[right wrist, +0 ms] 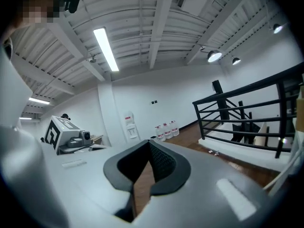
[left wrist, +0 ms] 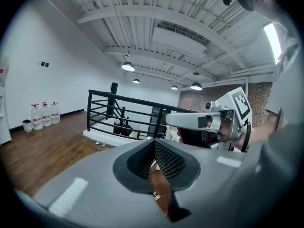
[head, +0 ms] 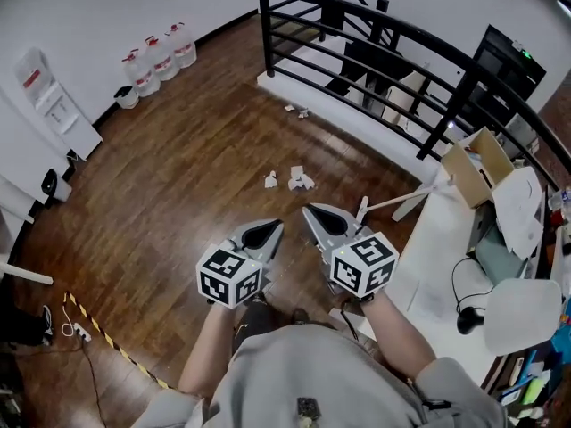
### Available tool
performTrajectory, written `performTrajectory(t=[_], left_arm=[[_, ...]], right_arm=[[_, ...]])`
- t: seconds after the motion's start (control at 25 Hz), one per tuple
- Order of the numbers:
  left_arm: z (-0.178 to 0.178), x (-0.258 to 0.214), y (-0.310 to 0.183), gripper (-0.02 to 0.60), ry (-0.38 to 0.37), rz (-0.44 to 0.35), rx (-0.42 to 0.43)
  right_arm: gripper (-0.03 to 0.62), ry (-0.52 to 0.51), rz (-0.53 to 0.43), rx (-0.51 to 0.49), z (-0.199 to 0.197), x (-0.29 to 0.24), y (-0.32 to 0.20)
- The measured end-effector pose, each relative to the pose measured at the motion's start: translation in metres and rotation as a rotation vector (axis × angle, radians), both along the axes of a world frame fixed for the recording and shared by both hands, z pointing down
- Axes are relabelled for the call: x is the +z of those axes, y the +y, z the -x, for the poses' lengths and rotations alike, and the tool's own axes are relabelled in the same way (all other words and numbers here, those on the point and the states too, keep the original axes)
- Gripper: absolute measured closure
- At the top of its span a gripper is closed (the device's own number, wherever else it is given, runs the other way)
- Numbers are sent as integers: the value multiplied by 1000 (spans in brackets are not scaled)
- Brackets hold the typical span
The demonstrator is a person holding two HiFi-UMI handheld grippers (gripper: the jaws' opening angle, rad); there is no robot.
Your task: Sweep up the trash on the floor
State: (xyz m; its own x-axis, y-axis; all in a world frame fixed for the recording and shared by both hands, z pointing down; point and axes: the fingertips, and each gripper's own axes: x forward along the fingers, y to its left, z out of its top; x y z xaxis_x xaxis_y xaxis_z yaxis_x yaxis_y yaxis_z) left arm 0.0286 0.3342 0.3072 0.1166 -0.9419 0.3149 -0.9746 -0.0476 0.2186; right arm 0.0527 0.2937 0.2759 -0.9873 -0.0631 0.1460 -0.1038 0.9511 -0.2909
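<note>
Trash (head: 301, 180), a few small crumpled scraps of white paper, lay on the wooden floor (head: 178, 176) on the open side of the black railing (head: 375, 43), well out from its white base. A couple more scraps (head: 296, 111) sat right against that base. The floor was dark glossy plank. The railing was matte black metal with round horizontal bars.

No sweeping looked to be under way. The left gripper (head: 267, 235) and the right gripper (head: 318, 216) were held side by side, farther from the railing than the scraps. Both had their jaws closed with nothing between the ribbed black pads.

I judged this to be the approach step, with no tool in hand. The next move seemed to call for fetching a broom. A pale, slim handle (head: 406, 200) slanted by the white bench (head: 437, 248) near the railing's end, and it may have been one, though I couldn't tell. An open cardboard box (head: 477, 163) stood on that bench.
</note>
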Motion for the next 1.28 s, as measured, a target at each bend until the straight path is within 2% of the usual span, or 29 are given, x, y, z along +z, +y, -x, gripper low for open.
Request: performTrajectory(t=[0.32, 0.6, 0.8, 1.04, 1.28], left_arm=[[33, 12, -91, 577, 29, 7, 203], [95, 14, -159, 577, 44, -2, 360], [130, 15, -195, 577, 69, 5, 445], [107, 20, -237, 577, 98, -8, 607], [77, 24, -267, 577, 104, -2, 695]], right_arm=[[594, 54, 13, 191, 26, 16, -80], [594, 98, 5, 357, 80, 17, -138], [594, 158, -27, 458, 105, 13, -160], [594, 223, -42, 621, 79, 15, -189], [594, 244, -41, 719, 48, 21, -215]])
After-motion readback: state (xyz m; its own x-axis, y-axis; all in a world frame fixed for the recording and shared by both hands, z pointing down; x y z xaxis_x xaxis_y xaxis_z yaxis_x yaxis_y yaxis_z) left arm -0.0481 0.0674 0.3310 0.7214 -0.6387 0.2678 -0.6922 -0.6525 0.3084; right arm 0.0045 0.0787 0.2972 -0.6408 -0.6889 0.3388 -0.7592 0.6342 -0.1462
